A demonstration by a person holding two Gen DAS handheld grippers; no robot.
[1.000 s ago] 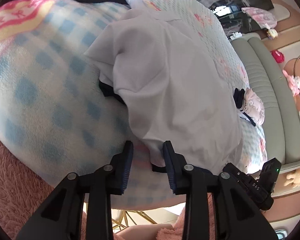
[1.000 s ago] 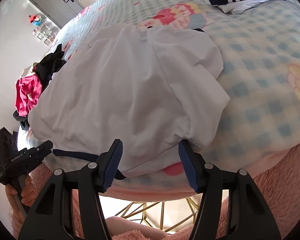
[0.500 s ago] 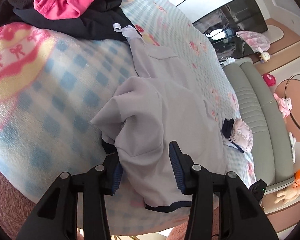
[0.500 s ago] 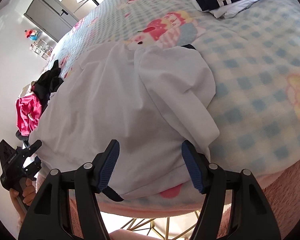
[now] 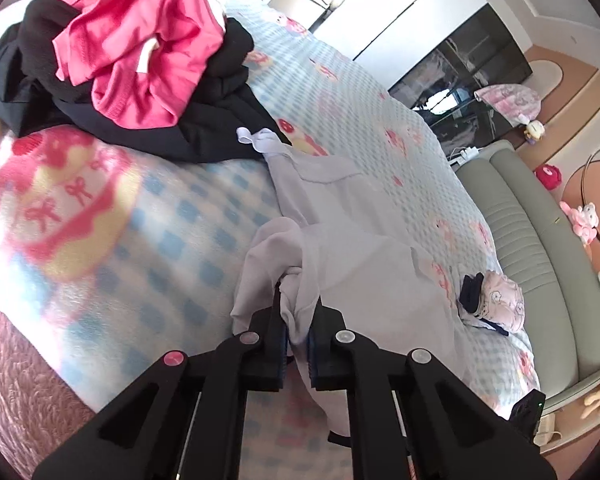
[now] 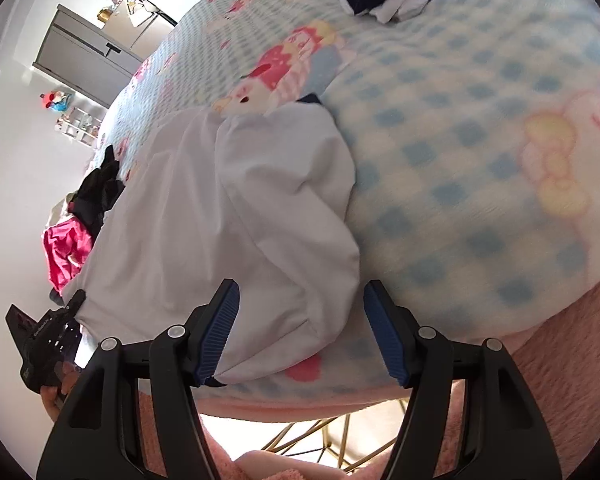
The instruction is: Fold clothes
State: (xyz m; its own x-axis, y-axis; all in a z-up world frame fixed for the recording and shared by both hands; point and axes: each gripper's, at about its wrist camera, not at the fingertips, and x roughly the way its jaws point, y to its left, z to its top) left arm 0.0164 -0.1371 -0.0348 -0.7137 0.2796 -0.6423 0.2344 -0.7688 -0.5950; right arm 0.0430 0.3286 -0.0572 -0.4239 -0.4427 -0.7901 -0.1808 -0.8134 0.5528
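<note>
The white garment [image 5: 352, 248] lies crumpled on the checked blanket [image 5: 160, 240] near the bed's front edge, thin and limp, so it looks light and likely to sag and slide unless taken by a hem or corner. The left gripper [image 5: 296, 332] has just been closing and now pinches a bunched fold of it at the garment's left side, angled downward. The right gripper [image 6: 300, 332] hovers spread over the garment's right corner [image 6: 300, 320], its jaws just widened, nothing pressed between them. Further back sits a pile of pink and black clothes [image 5: 132, 52].
</note>
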